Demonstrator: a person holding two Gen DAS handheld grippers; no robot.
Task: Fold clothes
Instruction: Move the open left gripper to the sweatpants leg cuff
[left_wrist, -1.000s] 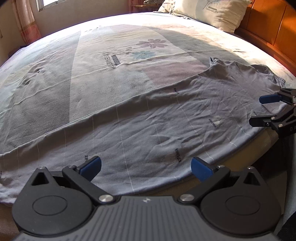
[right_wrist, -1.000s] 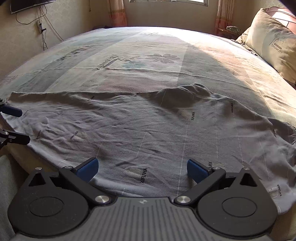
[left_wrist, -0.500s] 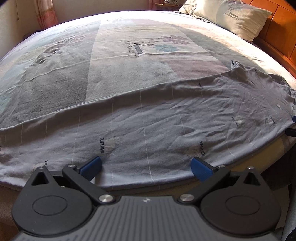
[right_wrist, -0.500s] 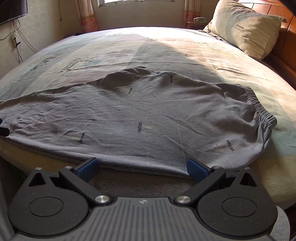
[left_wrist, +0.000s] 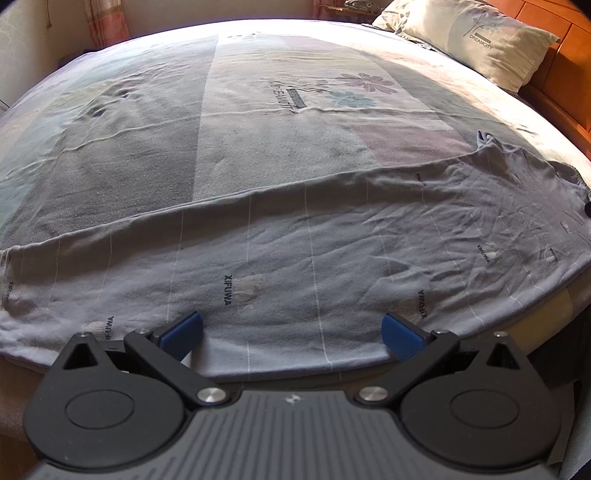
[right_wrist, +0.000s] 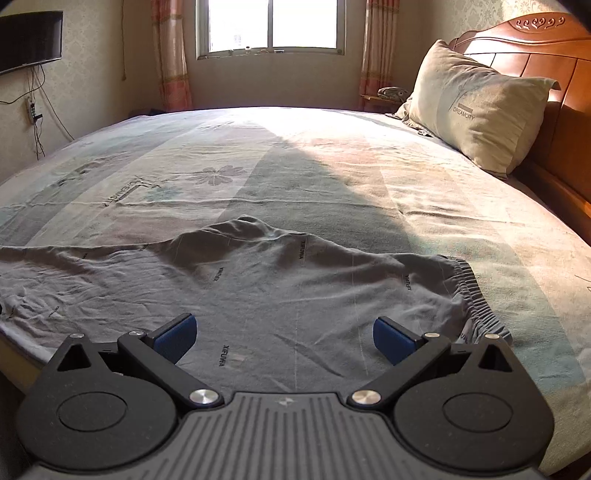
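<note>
- Both sets of tongs stand spread and hold nothing: the left tongs (left_wrist: 291, 332) hover over the near hem of the garment at mid-length, and the right tongs (right_wrist: 284, 338) hover above its waist end.
- Underneath all of it is the wide bed with a pale striped sheet printed with flowers (right_wrist: 332, 166), which carries the garment along its near edge; a beige pillow (right_wrist: 476, 110) leans on the orange wooden headboard (right_wrist: 565, 122) at the far right.
- Laid out on the bed are the grey thin-striped cotton trousers with small printed lettering (left_wrist: 314, 258). They lie flat and lengthwise along the near side, their lower edge just at the mattress rim, with light creases and a raised ridge near the crotch.
- At the right end of the trousers sits the gathered elastic waistband (right_wrist: 476, 295), just beside the right tongs' outer finger.
- My judgement of the step: the garment is spread out and no fold is made yet, so this is the approach to a first grasp.
- What the next move calls for, I judge: each pair drops to the cloth's near edge and pinches one layer stack cleanly, the right near the waistband and the left further along the leg, so that both can lift together and lay one half over the other without dragging the trousers off the mattress.
</note>
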